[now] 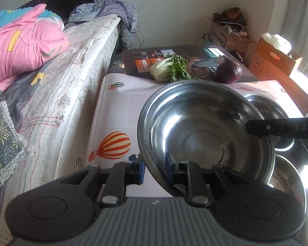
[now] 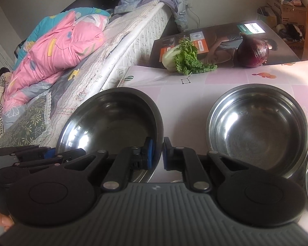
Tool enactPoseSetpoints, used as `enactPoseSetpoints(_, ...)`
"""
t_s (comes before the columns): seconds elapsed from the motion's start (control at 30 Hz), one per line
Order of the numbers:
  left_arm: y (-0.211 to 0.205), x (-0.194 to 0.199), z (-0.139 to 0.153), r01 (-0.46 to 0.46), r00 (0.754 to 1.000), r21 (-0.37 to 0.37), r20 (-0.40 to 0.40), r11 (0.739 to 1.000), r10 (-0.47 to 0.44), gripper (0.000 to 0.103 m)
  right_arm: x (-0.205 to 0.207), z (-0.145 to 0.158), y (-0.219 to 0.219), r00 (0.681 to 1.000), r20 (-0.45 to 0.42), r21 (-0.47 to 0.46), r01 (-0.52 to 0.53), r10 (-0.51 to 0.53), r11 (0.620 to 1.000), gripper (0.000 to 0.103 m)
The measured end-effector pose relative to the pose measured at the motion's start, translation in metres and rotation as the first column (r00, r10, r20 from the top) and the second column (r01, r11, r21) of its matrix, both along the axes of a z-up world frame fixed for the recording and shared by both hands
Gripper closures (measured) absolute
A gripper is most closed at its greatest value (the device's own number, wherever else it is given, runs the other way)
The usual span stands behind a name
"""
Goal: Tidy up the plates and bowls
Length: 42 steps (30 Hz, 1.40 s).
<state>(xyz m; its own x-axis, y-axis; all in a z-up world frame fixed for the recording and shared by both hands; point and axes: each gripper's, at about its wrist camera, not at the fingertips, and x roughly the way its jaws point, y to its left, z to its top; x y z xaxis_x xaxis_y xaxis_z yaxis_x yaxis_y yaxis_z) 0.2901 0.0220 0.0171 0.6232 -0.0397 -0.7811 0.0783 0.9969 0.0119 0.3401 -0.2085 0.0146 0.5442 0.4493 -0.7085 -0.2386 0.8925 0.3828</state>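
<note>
The big steel bowl [image 1: 205, 135] is held between both tools, tilted and seemingly clear of the tabletop [image 1: 121, 106]. The left hand-held gripper [image 1: 155, 169] is clamped on its near rim at about 6 o'clock in the left wrist view, one blue pad outside the wall and one inside. The right hand-held gripper [image 2: 156, 153] is closed on the rim at the bowl's 4 o'clock edge in the right wrist view, its pads pinching the thin lip of the same bowl [image 2: 113, 121].

By its look this is thin stamped stainless steel: stiff, light for its size, not fragile, but smooth and likely slippery under rubber pads. The rolled lip is the only real purchase, and two grips on separate parts of the rim should keep it from swinging or twisting. A one-sided pinch would probably let it pivot.

The held bowl is empty and looks dry. A second steel bowl [image 2: 256, 131] sits on the tabletop at 3 o'clock from the held one in the right wrist view, also empty, with a dull stained floor. Parts of further steel vessels show at the lower right edge of both views; their contents cannot be made out. At 12 o'clock, beyond the bowls, a leafy cabbage [image 2: 182, 59] and a red cabbage [image 2: 253, 51] rest on a flat printed box [image 2: 215, 39], outside any container.
</note>
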Motion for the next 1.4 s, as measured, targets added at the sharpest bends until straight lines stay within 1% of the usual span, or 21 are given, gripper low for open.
enactPoseSetpoints(0.2,-0.041,0.010,0.007,0.058,0.998,-0.009,0.027,0.998,-0.058,0.081,-0.004,0.011,-0.049,0.998,0.025,0.002,0.063,-0.063,0.998,0.094)
enactPoseSetpoints(0.37,-0.080,0.026,0.000,0.097,0.995,-0.039,0.028,0.995,-0.096,0.081,-0.002,0.010,-0.093,0.991,0.030,-0.005,0.129,-0.128,0.992,0.094)
enactPoseSetpoints(0.53,-0.116,0.044,-0.013,0.142,0.990,-0.051,0.015,0.989,-0.141,0.081,0.004,-0.003,-0.138,0.980,0.014,-0.006,0.196,-0.196,0.981,0.094)
enactPoseSetpoints(0.67,-0.140,0.058,-0.025,0.165,0.986,-0.042,0.001,0.985,-0.165,0.081,0.010,-0.017,-0.163,0.973,-0.009,-0.006,0.231,-0.231,0.973,0.094)
enactPoseSetpoints(0.8,-0.155,0.067,-0.036,0.177,0.984,-0.025,-0.018,0.984,-0.177,0.081,0.018,-0.033,-0.173,0.967,-0.030,-0.013,0.253,-0.253,0.967,0.094)
enactPoseSetpoints(1.0,-0.164,0.075,-0.048,0.183,0.982,0.000,-0.041,0.983,-0.183,0.081,0.029,-0.049,-0.173,0.965,-0.044,-0.042,0.255,-0.257,0.966,0.092)
enactPoseSetpoints(1.1,-0.167,0.078,-0.051,0.181,0.983,0.026,-0.040,0.983,-0.180,0.081,0.035,-0.053,-0.171,0.965,-0.045,-0.054,0.255,-0.257,0.966,0.091)
enactPoseSetpoints(1.27,-0.168,0.085,-0.057,0.169,0.984,0.034,-0.068,0.985,-0.167,0.080,0.040,-0.053,-0.169,0.964,-0.032,-0.069,0.261,-0.264,0.963,0.091)
enactPoseSetpoints(1.4,-0.169,0.086,-0.059,0.167,0.984,0.034,-0.067,0.985,-0.165,0.080,0.041,-0.053,-0.171,0.963,-0.026,-0.076,0.266,-0.269,0.961,0.091)
